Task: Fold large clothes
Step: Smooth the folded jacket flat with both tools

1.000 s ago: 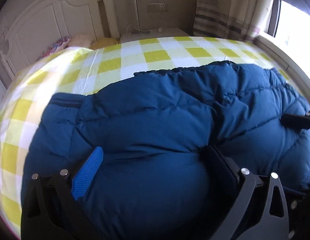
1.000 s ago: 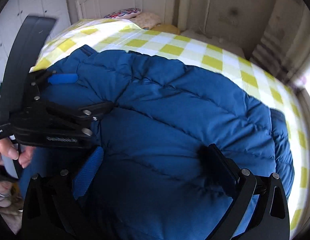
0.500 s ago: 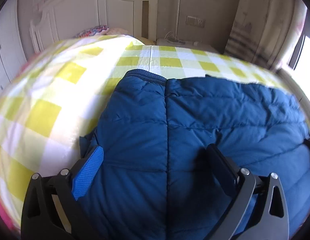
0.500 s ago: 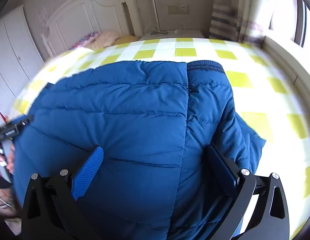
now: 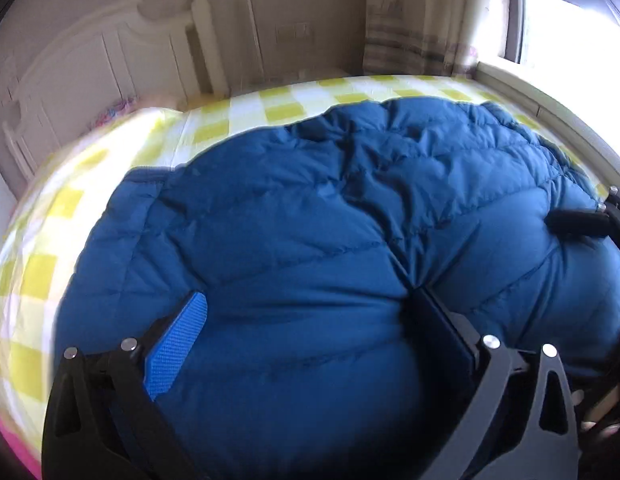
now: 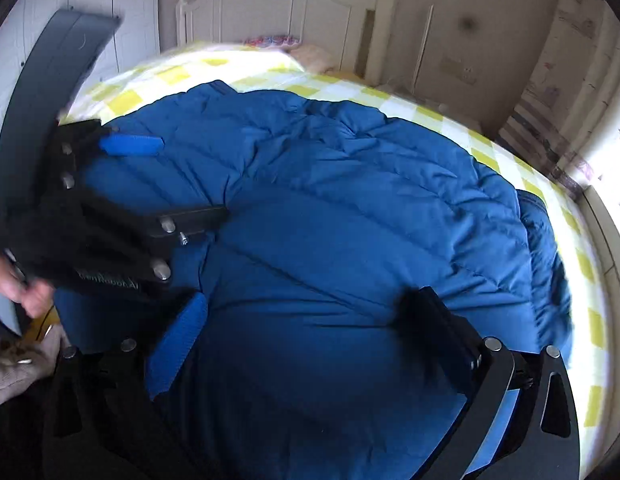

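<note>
The blue padded jacket (image 5: 310, 240) lies spread across the bed (image 5: 41, 232), covering most of the yellow-checked sheet in both views. The left tongs (image 5: 305, 320) stand wide, their fingers pressed down into the puffy cloth on either side of a bulge rather than pinching it. The right tongs (image 6: 305, 320) are equally wide, resting on the near edge of the jacket (image 6: 330, 200).

Compared with half a second ago, both views have swung back. Then, each camera looked along a folded edge with the ribbed collar showing; now the left view faces across the jacket toward the window at upper right, and the right view shows the left tongs (image 6: 165, 184) at the left of the frame, held by a hand (image 6: 13, 280) at the edge.

That suggests one fold is laid and the tongs are settling on the near side to press it flat or start the next one. The thick padding will likely spring back unless it is held down.
</note>
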The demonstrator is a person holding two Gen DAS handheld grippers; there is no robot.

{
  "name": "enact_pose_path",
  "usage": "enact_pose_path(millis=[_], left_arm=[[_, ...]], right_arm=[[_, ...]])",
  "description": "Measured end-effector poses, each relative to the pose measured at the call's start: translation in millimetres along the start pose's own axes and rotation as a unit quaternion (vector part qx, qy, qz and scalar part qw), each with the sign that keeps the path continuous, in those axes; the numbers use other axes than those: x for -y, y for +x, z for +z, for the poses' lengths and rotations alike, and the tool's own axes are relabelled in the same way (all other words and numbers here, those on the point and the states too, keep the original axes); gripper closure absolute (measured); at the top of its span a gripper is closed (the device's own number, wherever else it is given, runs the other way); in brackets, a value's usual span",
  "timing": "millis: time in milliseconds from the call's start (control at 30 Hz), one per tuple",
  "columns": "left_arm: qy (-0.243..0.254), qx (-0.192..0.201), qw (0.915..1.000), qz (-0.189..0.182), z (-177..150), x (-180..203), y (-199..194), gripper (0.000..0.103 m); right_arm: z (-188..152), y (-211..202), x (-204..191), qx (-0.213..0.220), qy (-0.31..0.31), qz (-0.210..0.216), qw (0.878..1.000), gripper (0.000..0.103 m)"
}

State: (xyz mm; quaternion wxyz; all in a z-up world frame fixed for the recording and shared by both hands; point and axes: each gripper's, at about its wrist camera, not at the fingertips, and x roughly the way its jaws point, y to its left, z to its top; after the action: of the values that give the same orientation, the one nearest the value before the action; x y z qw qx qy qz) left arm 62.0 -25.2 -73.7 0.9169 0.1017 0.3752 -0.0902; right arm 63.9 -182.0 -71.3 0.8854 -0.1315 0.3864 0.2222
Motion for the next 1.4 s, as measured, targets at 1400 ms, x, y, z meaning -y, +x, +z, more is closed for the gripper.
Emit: enact_pose_path(millis=[1400], left_arm=[[-0.004, 0.026, 0.9995, 0.017, -58, -22, -43, 0.002]], right_arm=[[-69, -60, 58, 0.045, 0.093, -0.048, 0.994, 0.006]])
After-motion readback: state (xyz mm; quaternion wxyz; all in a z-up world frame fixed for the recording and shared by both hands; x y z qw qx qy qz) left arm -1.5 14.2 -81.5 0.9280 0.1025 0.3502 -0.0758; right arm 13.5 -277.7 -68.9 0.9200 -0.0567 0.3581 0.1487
